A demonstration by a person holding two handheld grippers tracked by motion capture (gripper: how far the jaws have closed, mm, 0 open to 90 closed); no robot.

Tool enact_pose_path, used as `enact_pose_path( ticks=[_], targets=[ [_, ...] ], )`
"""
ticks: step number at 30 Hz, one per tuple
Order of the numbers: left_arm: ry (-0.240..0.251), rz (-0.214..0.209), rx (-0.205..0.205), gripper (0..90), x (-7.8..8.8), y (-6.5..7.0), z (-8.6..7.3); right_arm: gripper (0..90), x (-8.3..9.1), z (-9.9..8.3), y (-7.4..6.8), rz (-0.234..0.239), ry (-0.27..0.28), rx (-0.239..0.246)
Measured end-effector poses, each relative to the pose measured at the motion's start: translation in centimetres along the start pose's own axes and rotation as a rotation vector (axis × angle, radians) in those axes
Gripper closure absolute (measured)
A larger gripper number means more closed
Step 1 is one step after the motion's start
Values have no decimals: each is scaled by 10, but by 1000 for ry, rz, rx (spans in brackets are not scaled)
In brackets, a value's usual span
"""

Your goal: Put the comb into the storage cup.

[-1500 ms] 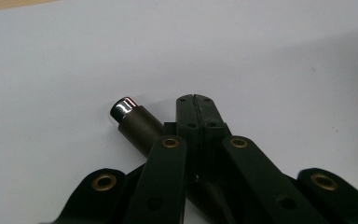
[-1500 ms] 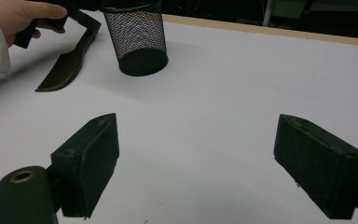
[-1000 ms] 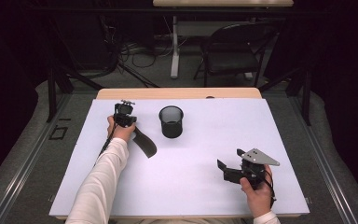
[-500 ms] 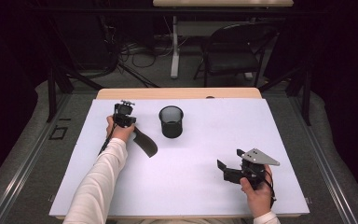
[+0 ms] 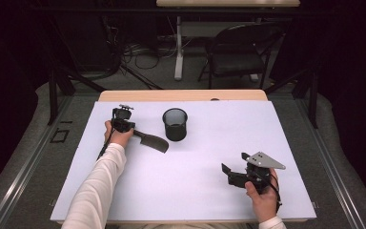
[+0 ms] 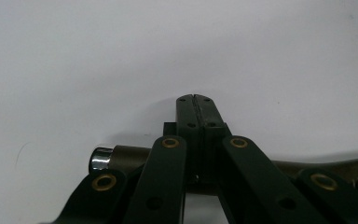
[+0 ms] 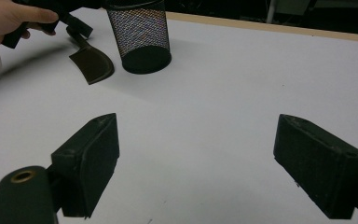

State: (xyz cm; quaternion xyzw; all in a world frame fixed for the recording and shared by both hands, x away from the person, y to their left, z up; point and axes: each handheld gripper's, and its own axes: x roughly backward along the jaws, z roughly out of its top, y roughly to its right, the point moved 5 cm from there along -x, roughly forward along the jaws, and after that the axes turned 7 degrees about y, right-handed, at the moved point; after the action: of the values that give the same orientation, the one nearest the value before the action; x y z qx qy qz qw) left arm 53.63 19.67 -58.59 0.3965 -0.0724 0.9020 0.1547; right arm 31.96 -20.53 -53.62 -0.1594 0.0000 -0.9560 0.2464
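Note:
A dark spatula (image 5: 154,142) lies slanted on the white table (image 5: 190,191), its blade pointing right toward a black mesh cup (image 5: 175,125). My left gripper (image 5: 132,132) is shut over the handle end. In the left gripper view the jaws (image 6: 196,99) meet tip to tip, and the brown handle (image 6: 121,157) with its chrome cap crosses just under them. My right gripper (image 5: 228,174) rests near the front right, open with nothing between its fingers. The right gripper view has the open jaws (image 7: 196,120) facing the mesh cup (image 7: 140,32) and the spatula blade (image 7: 91,65).
The white sheet leaves a wooden strip (image 5: 181,95) bare at the far edge. Beyond it stand a dark chair (image 5: 240,57), a table leg and cables on the floor. Open surface lies between the cup and my right gripper.

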Motion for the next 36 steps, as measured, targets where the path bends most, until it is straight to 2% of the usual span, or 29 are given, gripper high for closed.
enact_pose_path(
  ticks=[9,16,20,26,31,36],
  targets=[
    [1,-19,-14,900,2,1,0,143,0,0,0,2,3,-3],
    [29,-33,-53,827,9,-2,5,143,0,-1,0,3,-4,-2],
    [31,-27,-47,818,11,-7,5,143,-1,-1,0,6,-3,-5],
    [21,-18,-66,839,8,-9,4,143,-1,-1,-1,8,-11,-1],
    [5,-13,-74,899,2,-8,2,144,-2,-2,-1,11,-13,0],
    [-21,-25,-97,900,0,-7,-1,144,-2,-2,0,12,-10,-3]
  ],
)
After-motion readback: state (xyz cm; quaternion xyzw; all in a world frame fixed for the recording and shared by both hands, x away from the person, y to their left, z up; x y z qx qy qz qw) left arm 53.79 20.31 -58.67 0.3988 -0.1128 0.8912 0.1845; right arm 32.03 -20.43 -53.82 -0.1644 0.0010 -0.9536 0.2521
